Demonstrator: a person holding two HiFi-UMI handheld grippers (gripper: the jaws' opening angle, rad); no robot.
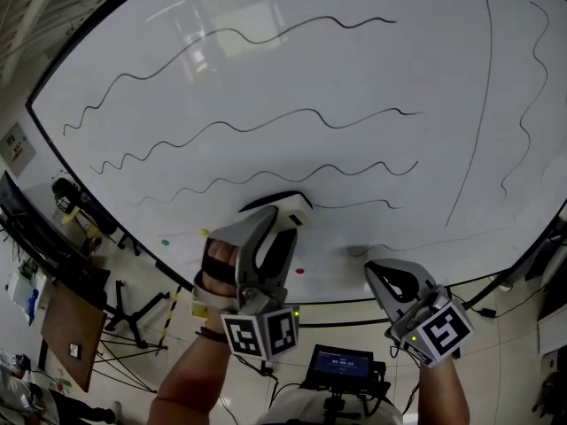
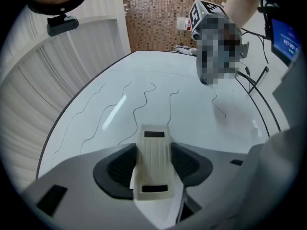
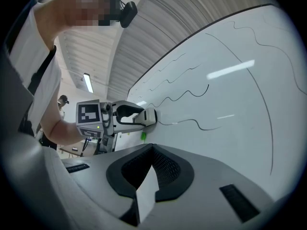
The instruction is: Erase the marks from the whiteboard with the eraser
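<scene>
The whiteboard (image 1: 354,69) fills the head view and carries several wavy black marks (image 1: 266,122), a long curved stroke (image 1: 478,113) and a squiggle (image 1: 532,87) at the right. My left gripper (image 1: 282,215) is shut on the cream eraser (image 1: 294,212), whose face lies against the board at the left end of the lowest wavy line (image 1: 354,204). In the left gripper view the eraser (image 2: 153,162) sits upright between the jaws. My right gripper (image 1: 376,271) hangs lower right, off the board, jaws together and holding nothing.
Small magnets stick to the board's lower part: yellow (image 1: 204,233), green (image 1: 164,242) and red (image 1: 299,271). Below the board's frame stand a device with a lit screen (image 1: 341,366), a black folding stand (image 1: 133,308) and a brown panel (image 1: 71,335) at the left.
</scene>
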